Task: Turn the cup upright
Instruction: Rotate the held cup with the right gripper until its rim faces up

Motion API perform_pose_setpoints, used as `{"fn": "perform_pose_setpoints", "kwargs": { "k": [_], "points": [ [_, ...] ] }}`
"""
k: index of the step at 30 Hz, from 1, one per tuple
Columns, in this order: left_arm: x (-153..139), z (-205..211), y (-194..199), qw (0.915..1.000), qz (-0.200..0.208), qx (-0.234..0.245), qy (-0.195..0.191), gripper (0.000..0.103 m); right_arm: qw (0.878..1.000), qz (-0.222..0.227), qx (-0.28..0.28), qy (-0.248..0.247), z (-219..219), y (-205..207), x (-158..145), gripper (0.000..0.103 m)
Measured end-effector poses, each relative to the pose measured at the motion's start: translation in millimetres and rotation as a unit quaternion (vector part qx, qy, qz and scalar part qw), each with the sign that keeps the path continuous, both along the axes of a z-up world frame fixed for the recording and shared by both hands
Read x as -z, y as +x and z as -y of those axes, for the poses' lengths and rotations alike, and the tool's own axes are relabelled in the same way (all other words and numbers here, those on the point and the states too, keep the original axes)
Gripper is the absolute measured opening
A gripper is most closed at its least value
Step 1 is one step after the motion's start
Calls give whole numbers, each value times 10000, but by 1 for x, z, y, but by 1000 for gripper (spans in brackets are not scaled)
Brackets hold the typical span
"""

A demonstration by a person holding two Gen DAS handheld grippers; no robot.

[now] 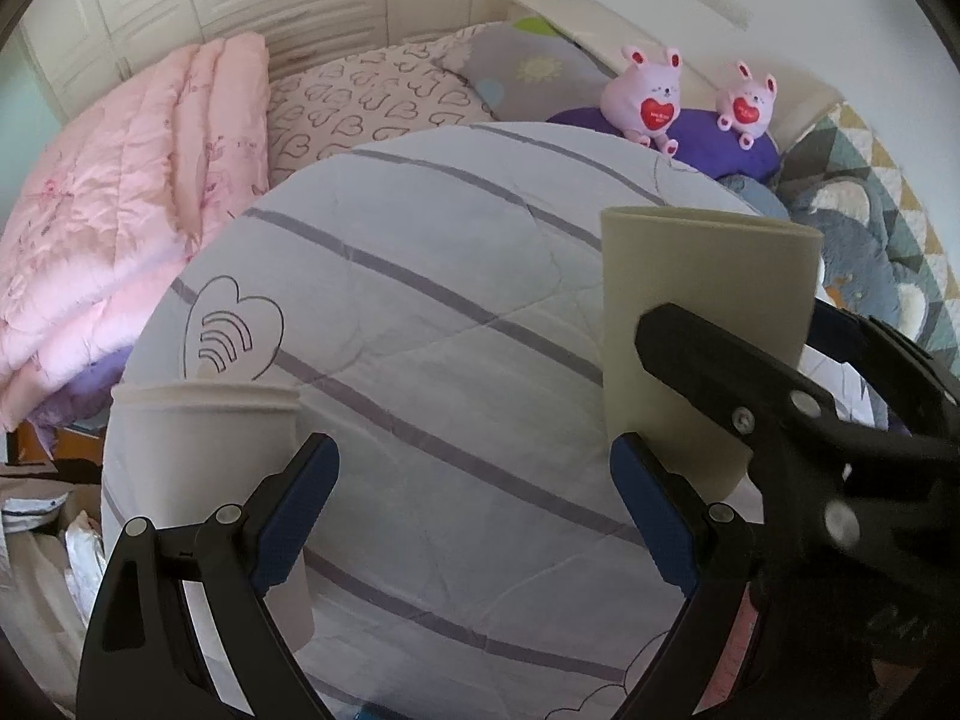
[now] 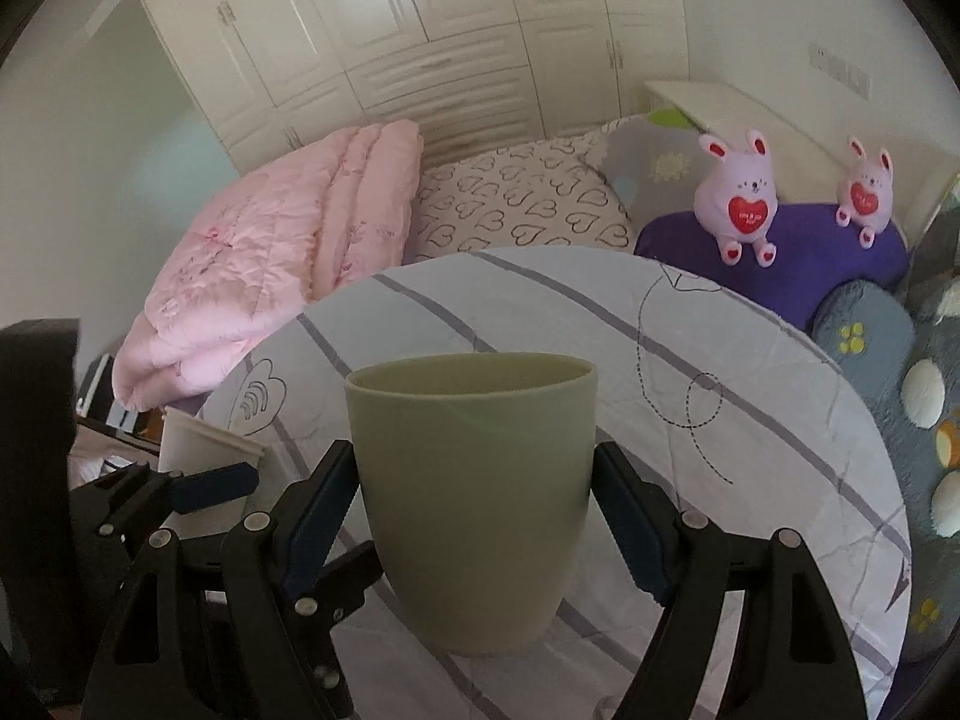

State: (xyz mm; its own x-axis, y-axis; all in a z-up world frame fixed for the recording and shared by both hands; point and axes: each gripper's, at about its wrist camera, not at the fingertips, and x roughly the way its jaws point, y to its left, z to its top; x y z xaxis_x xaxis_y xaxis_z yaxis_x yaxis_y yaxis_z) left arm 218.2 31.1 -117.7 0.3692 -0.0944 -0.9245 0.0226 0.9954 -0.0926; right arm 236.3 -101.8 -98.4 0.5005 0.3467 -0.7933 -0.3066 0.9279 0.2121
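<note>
A pale green cup [image 2: 474, 498] stands upright, rim up, on the round table's striped cloth [image 2: 750, 420]. My right gripper [image 2: 474, 510] has its blue-padded fingers against both sides of the cup. In the left wrist view the same green cup [image 1: 702, 324] is at the right with the right gripper's black finger across it. A white paper cup [image 1: 204, 468] stands upright at the table's left edge. My left gripper [image 1: 474, 516] is open and empty, with its left finger in front of the paper cup.
A folded pink quilt [image 2: 270, 264], a heart-print pillow [image 2: 522, 204] and two pink plush bunnies [image 2: 738, 198] on a purple cushion lie on the bed behind the table. White wardrobes [image 2: 420, 30] stand at the back. Clutter sits below the table's left edge [image 1: 42, 516].
</note>
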Motion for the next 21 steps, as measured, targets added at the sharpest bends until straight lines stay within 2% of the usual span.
{"fn": "perform_pose_setpoints", "kwargs": {
  "k": [5,9,17,21],
  "points": [
    [1,1,-4,10000,-27,1,41,93,9999,112,1,-14,0,-12,-2,80],
    [2,6,-9,9997,-22,100,211,93,10000,-46,43,35,4,-17,4,80],
    [0,7,-15,9998,-59,108,181,93,10000,-49,-11,-28,6,-25,0,80],
    [-5,1,-14,9999,-8,75,127,93,9986,-429,108,288,17,-4,-5,81]
  ]
}}
